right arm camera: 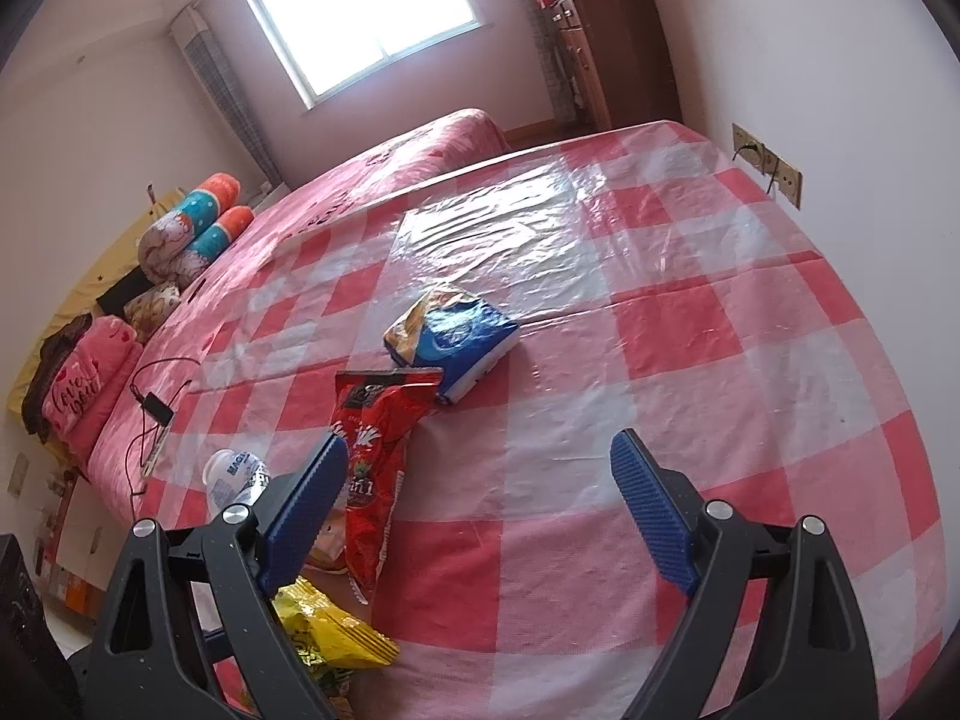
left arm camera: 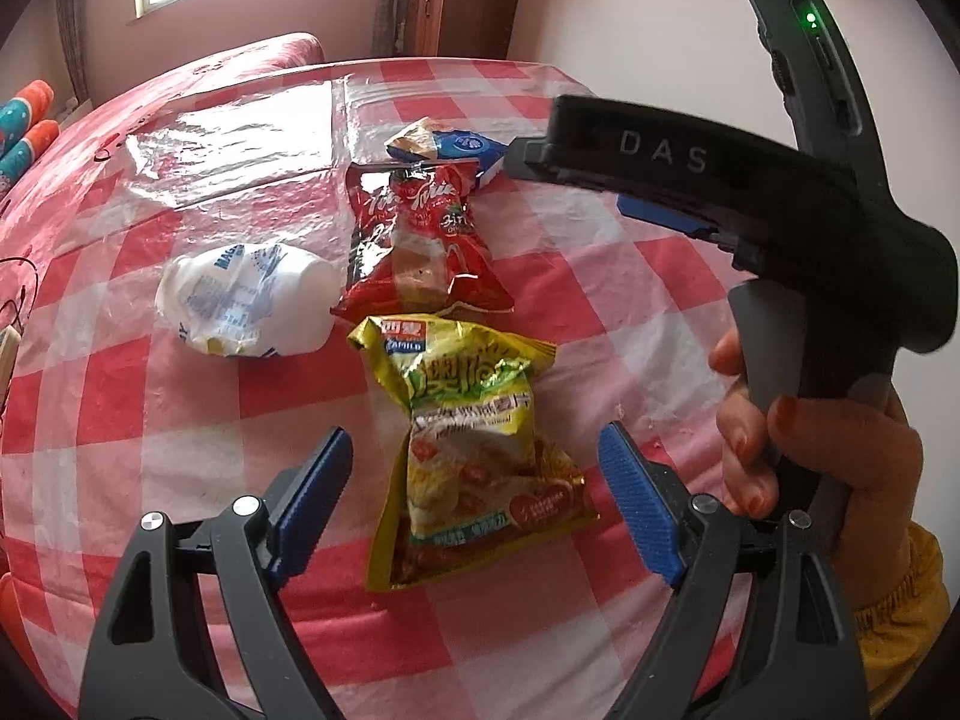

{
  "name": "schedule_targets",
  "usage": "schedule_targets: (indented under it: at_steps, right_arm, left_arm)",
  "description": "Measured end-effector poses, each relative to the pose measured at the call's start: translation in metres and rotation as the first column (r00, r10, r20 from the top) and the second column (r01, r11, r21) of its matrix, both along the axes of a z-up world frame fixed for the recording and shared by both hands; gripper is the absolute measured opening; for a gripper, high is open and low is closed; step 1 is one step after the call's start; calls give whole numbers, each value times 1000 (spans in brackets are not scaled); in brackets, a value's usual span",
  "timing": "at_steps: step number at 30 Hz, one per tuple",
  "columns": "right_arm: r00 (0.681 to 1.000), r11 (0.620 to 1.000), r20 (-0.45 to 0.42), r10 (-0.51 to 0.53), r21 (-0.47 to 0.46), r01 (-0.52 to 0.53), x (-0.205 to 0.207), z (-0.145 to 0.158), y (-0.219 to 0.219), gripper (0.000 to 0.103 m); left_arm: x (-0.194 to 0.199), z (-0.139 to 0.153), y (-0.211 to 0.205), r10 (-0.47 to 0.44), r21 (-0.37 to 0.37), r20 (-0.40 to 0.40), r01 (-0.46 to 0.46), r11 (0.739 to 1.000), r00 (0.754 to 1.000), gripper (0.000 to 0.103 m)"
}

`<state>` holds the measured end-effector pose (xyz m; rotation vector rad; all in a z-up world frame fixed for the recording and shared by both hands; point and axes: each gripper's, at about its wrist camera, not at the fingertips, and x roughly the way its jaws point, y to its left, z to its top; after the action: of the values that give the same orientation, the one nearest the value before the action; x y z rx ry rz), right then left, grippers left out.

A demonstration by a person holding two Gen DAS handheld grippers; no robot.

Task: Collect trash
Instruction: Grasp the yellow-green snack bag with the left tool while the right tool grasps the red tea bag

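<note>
Left gripper (left arm camera: 474, 468) lines up on the yellow wrapper (left arm camera: 474, 468), jaws wide and empty.

The wrapper lies flat on the checked tablecloth (left arm camera: 600, 276), right between the blue pads with neither one touching it. At twelve o'clock from it sits the red wrapper (left arm camera: 420, 240), the crumpled white cup (left arm camera: 246, 300) at ten, the blue packet (left arm camera: 462, 150) beyond. Over at two o'clock, the right gripper (right arm camera: 480, 510) hangs spread wide too, nothing in it, over bare cloth. The risk, I'd say: thin foil on a slick plastic cover may skid or fold away as the pads close, or the tips may snag the cover itself.
</note>
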<state>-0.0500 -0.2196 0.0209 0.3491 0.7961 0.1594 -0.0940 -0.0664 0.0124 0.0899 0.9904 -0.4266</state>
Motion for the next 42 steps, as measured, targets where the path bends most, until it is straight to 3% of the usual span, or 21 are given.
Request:
schedule_targets:
  at_steps: [3, 12, 18, 22, 26, 32, 40, 42]
  right_arm:
    - [1000, 1000, -1, 28, -5, -28, 3, -1, 7, 88]
    - [995, 994, -15, 101, 36, -101, 12, -7, 22, 88]
    - [988, 988, -18, 154, 23, -153, 18, -9, 38, 88]
    - [986, 986, -19, 169, 9, -168, 20, -11, 46, 88]
    - [983, 983, -24, 182, 1, -182, 23, -13, 51, 75]
    - [982, 981, -34, 185, -45, -187, 27, -15, 63, 74]
    - [983, 970, -51, 179, -160, -185, 32, -15, 83, 74]
    - [984, 965, -56, 169, -196, -177, 33, -15, 87, 67]
  left_arm:
    - [2, -1, -2, 0, 11, 5, 0, 1000, 1000, 84]
    - [11, -6, 2, 23, 8, -2, -23, 1000, 1000, 55]
    - [13, -6, 17, 44, -53, -21, -45, 998, 999, 41]
    - [11, -5, 28, 59, -72, -24, -61, 996, 998, 38]
    - [10, -4, 42, 79, -92, -32, -81, 992, 996, 37]
    - [3, 3, 66, 111, -91, -18, -112, 989, 994, 37]
    - [-5, 12, 100, 169, -85, 3, -168, 982, 986, 37]
    - [-5, 13, 108, 186, -86, 4, -185, 979, 982, 37]
